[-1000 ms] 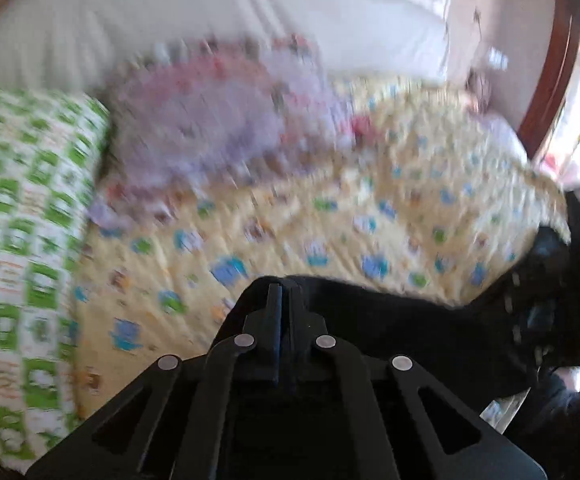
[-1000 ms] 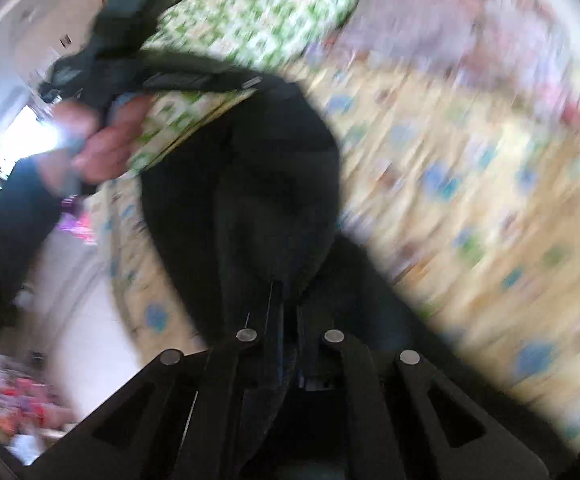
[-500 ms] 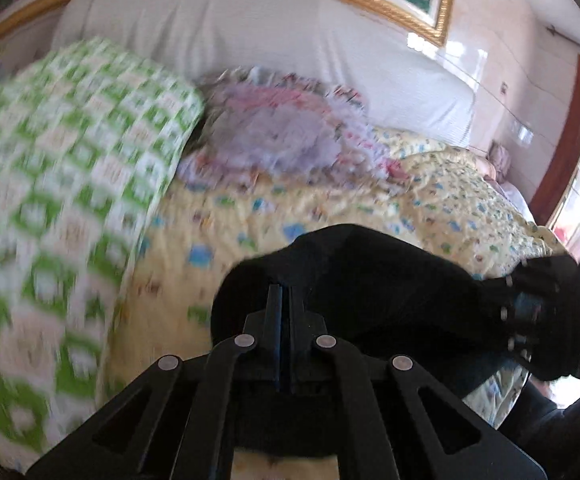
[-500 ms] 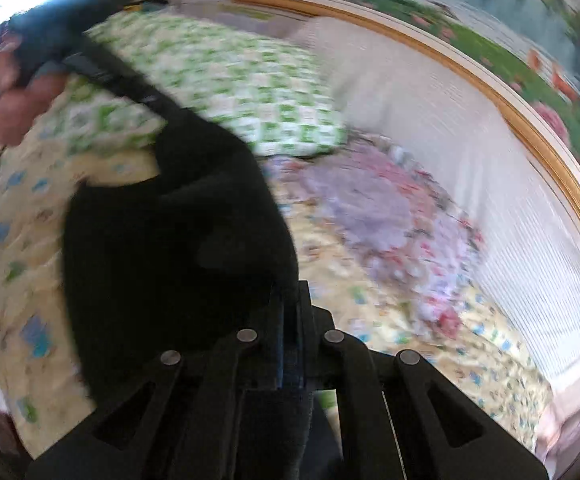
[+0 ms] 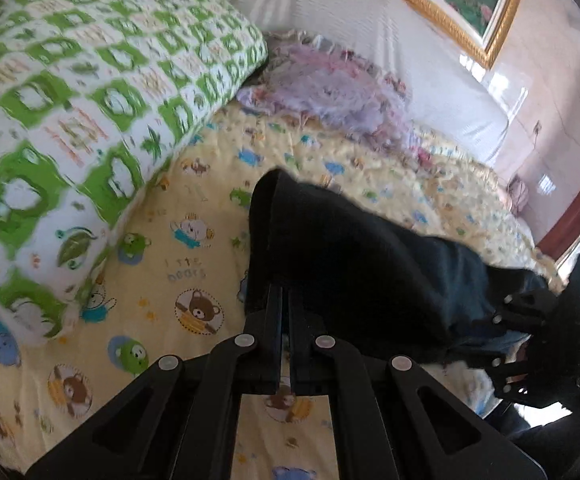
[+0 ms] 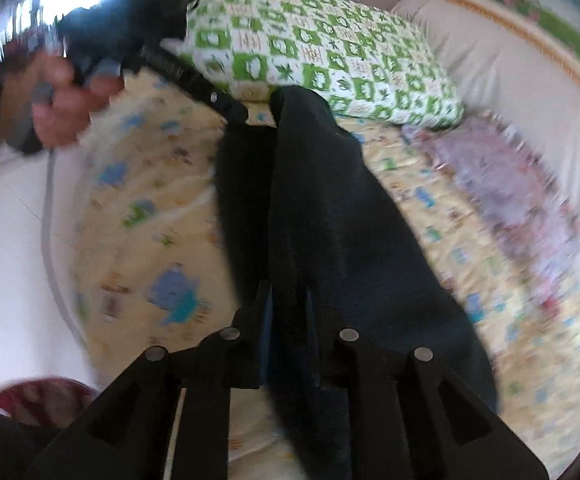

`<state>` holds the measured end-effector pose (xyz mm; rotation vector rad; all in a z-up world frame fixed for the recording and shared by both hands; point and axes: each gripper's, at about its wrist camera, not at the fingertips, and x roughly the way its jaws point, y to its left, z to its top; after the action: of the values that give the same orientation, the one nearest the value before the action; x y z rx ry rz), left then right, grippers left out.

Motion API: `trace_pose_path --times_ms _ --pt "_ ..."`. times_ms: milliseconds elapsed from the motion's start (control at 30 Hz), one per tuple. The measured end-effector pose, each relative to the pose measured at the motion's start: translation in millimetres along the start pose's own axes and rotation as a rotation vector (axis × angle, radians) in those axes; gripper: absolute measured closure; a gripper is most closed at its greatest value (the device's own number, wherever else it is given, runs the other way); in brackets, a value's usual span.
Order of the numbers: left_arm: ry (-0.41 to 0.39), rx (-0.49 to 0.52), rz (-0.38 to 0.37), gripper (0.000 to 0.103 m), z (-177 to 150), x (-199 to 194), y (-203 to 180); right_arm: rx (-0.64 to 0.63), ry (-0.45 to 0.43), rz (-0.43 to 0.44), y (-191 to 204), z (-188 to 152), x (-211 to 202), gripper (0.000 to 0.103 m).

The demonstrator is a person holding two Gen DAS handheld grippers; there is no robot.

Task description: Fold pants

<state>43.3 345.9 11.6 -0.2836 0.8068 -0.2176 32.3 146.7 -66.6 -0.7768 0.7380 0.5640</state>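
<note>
The black pants (image 5: 353,256) hang stretched between my two grippers above the yellow cartoon-print bedspread (image 5: 194,216). My left gripper (image 5: 284,296) is shut on one end of the pants. My right gripper (image 6: 288,300) is shut on the other end; the dark fabric (image 6: 321,208) runs from its jaws across to the left gripper (image 6: 234,112) at the upper left. The right gripper also shows in the left wrist view (image 5: 529,332), at the right edge, clamped on the cloth.
A green-and-white patterned pillow (image 5: 74,92) lies on the left of the bed, and a purple frilly pillow (image 5: 329,88) sits by the white headboard (image 5: 349,12). The bed's edge and white floor (image 6: 6,240) are at the left in the right wrist view.
Both grippers have swung with the pants still clamped. The pants now stretch out between them lower over the bedspread, with the green pillow closer to the left gripper.
</note>
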Motion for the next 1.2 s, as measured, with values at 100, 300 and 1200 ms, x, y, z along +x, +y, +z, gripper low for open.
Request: trace_pose_path --times_ms 100,300,1200 --pt "-0.022 -0.023 -0.011 0.082 12.5 -9.9 -8.0 0.091 -0.011 0.102 -8.7 -4.3 -6.0 0.086" --pt "-0.017 -0.179 -0.024 0.024 47.0 6.3 -12.5 0.235 -0.03 0.175 -30.8 -7.9 -15.5 0.049" --pt "0.066 -0.27 0.087 0.092 -27.3 24.5 -9.5 0.893 0.158 0.327 -215.4 -59.4 48.7 0.057"
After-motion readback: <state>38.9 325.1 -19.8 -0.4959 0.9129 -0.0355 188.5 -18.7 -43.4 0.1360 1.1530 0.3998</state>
